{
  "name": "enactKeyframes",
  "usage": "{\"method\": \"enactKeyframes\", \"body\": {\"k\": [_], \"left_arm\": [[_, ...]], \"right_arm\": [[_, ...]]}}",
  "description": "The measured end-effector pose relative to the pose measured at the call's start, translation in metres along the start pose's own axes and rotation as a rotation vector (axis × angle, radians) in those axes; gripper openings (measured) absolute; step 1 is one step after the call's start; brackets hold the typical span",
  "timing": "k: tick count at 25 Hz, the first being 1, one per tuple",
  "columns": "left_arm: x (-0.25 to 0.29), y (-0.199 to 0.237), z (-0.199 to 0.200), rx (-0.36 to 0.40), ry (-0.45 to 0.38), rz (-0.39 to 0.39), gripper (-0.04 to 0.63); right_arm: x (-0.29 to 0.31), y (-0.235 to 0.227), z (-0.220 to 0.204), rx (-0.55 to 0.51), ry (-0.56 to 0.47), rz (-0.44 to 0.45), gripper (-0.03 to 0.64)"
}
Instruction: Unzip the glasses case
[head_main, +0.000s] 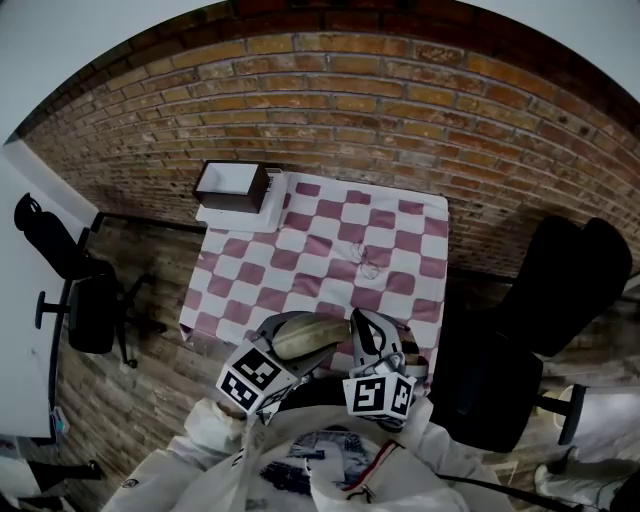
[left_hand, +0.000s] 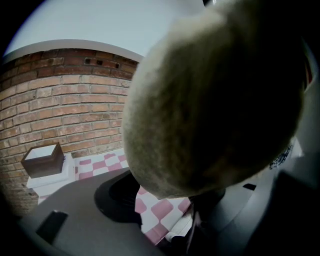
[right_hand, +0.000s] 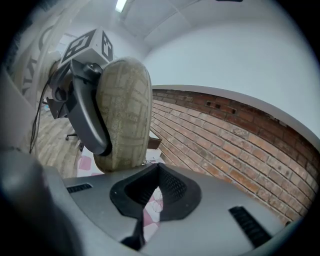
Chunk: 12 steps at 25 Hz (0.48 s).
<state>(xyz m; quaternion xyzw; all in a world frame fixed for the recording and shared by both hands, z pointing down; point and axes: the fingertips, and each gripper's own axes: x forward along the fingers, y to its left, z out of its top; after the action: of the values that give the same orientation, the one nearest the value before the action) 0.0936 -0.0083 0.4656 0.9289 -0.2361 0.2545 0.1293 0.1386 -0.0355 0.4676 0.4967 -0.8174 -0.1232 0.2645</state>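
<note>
The glasses case is a beige oval shell held in the air over the table's near edge. My left gripper is shut on it across its width. In the left gripper view the case fills most of the picture, just above the jaws. In the right gripper view the case stands on end with a dark finger of the left gripper clamped on its side. My right gripper is shut, its tips right at the case's lower end. I cannot see anything pinched between them.
A pink and white checked cloth covers the table against a brick wall. A pair of glasses lies mid-table. A brown open box stands at the back left corner. Black office chairs stand at the left and right.
</note>
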Motion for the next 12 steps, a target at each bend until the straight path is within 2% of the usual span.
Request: {"method": "enactKeyframes", "body": {"k": [4,8,12], "left_arm": [[0.0027,0.0006,-0.0025,-0.005,0.004,0.000,0.272],[0.0050,0.0037,-0.0038,0.041,0.025,0.025,0.272],[0.0076,0.0040,-0.0062,0.045,0.041,0.030,0.272]], "right_arm": [[-0.0006,0.0001,-0.0004,-0.008,0.001,0.000,0.014],[-0.0010,-0.0003,0.0019,-0.014,-0.002,0.000,0.014],[-0.0014,-0.0012,0.0026,-0.020,-0.006,-0.001,0.014]]}}
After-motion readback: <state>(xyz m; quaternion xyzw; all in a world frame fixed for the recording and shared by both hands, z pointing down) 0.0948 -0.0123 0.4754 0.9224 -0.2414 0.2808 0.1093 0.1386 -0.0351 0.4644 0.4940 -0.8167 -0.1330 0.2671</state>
